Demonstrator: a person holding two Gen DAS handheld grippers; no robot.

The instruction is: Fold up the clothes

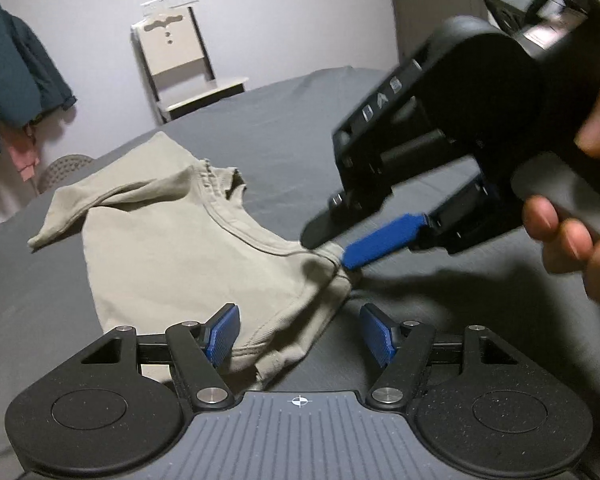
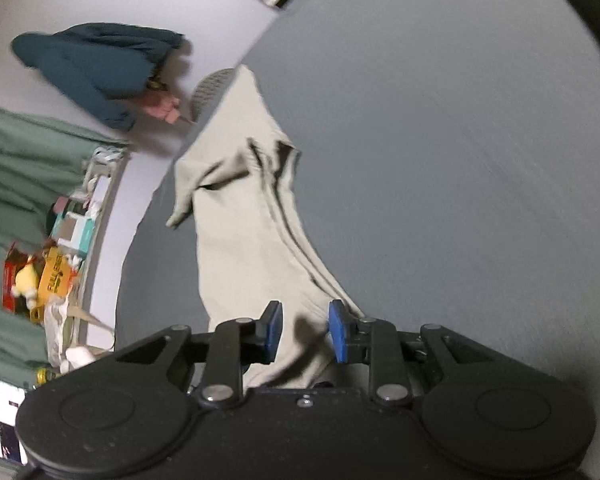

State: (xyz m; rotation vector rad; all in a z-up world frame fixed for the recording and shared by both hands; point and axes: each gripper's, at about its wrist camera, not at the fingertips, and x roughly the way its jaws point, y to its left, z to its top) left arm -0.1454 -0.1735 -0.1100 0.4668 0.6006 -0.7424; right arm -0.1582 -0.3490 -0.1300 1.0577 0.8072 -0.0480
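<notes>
Tilting both tools downward over the grey bed (image 1: 292, 128), I have the beige shirt (image 1: 172, 236) lying crumpled on the sheet, one sleeve flung out toward the wall. My left gripper (image 1: 298, 334) has its jaws wide apart, the shirt's near hem lying loose between the blue pads (image 1: 224, 334) with nothing pressing on it. My right gripper (image 2: 305, 330) comes in from the side, my right hand (image 1: 580, 220) wrapped round its handle; its jaws are parted a little, with a bunched corner of the shirt between them. Whether those pads press the cloth, I cannot tell.
</notes>
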